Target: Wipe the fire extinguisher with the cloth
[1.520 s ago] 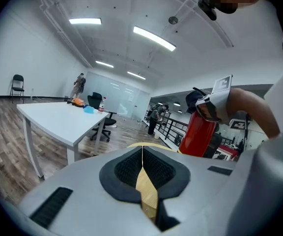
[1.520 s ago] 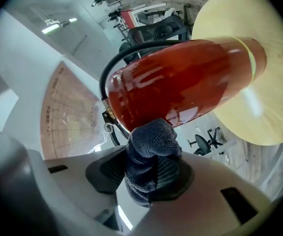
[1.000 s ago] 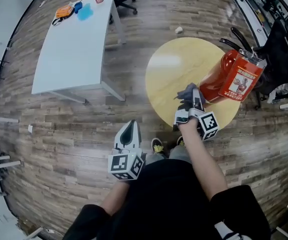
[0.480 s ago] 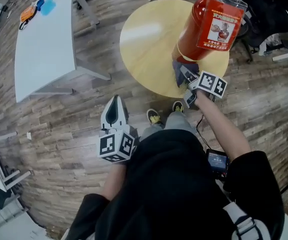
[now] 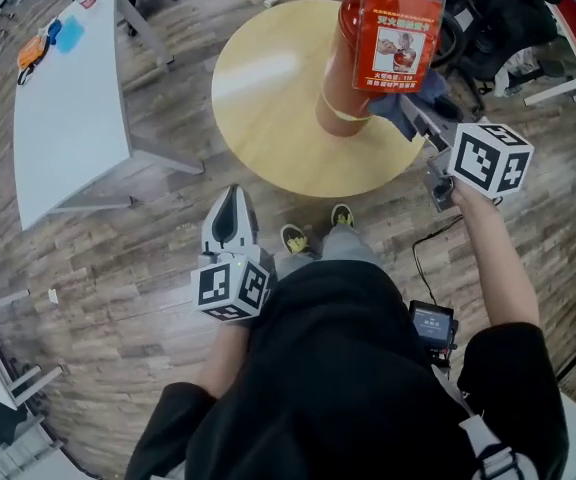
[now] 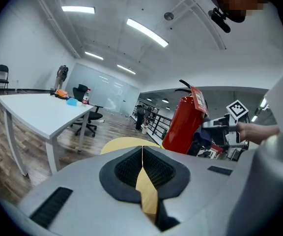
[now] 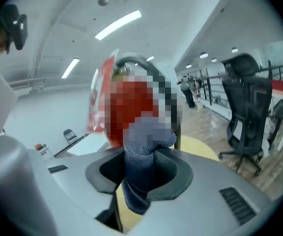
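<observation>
Holding cloth (image 5: 402, 106) clamped in right gripper (image 5: 420, 118), left gripper (image 5: 231, 216) closed empty; may topple unbraced fire extinguisher (image 5: 366, 63) if pushed sideways hard.

Table (image 5: 268, 98): L half and near rim bare, so room to come in from L and front. Extinguisher (image 5: 348, 68) stands on the far R part and blocks that side. R gripper (image 5: 423, 123) w/ cloth (image 5: 408, 106) sits against its R flank, chairs (image 5: 493, 18) near on that side, so tight there. L gripper (image 5: 230, 200) hangs low over floor (image 5: 168, 218), apart from table. Wide floor lane betw. table and desk (image 5: 63, 118).
</observation>
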Tool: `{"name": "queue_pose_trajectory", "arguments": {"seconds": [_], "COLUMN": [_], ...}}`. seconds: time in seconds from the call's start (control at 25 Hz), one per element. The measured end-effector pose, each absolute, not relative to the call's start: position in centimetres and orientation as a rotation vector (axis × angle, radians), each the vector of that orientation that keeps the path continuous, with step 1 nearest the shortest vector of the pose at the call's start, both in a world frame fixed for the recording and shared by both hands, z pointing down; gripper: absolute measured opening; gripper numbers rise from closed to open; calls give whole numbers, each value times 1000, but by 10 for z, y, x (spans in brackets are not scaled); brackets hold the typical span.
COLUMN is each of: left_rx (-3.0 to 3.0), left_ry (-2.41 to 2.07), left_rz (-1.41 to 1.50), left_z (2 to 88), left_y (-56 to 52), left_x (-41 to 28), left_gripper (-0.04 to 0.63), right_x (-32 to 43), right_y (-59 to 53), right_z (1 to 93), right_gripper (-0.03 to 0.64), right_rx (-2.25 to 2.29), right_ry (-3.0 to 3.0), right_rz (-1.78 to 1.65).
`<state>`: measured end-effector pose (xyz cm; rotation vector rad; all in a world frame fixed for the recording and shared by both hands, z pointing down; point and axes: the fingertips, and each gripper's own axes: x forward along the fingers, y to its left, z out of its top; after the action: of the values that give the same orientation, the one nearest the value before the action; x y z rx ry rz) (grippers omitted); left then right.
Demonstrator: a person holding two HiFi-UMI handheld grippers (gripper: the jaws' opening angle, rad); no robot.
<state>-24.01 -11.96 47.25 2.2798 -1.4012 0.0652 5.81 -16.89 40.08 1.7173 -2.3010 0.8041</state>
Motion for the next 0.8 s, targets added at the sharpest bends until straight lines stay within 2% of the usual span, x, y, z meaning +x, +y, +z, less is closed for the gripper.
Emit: {"name": "queue_pose_trajectory", "arguments": {"seconds": [0.16, 0.32, 0.68, 0.8], "left_rx": [2303, 2307, 2250, 2224], "left_ry": [-1374, -1378, -1452, -1477], "left_rz": [52, 20, -19, -24], "left_z": [465, 459, 454, 457], "left_y": [-122, -127, -124, -124], "left_x": [-230, -231, -261, -273], "left_gripper": [23, 23, 23, 23], "right_x": [81, 64, 45, 18], "right_y": [-172, -172, -215, -231], "right_z": [317, 283, 181, 172], "right_gripper": [127, 127, 127, 126], "right_rx": [1724, 1401, 1214, 1021], "right_ry": [-2295, -2113, -1947, -1919], "right_rz": [409, 55, -298, -417]}}
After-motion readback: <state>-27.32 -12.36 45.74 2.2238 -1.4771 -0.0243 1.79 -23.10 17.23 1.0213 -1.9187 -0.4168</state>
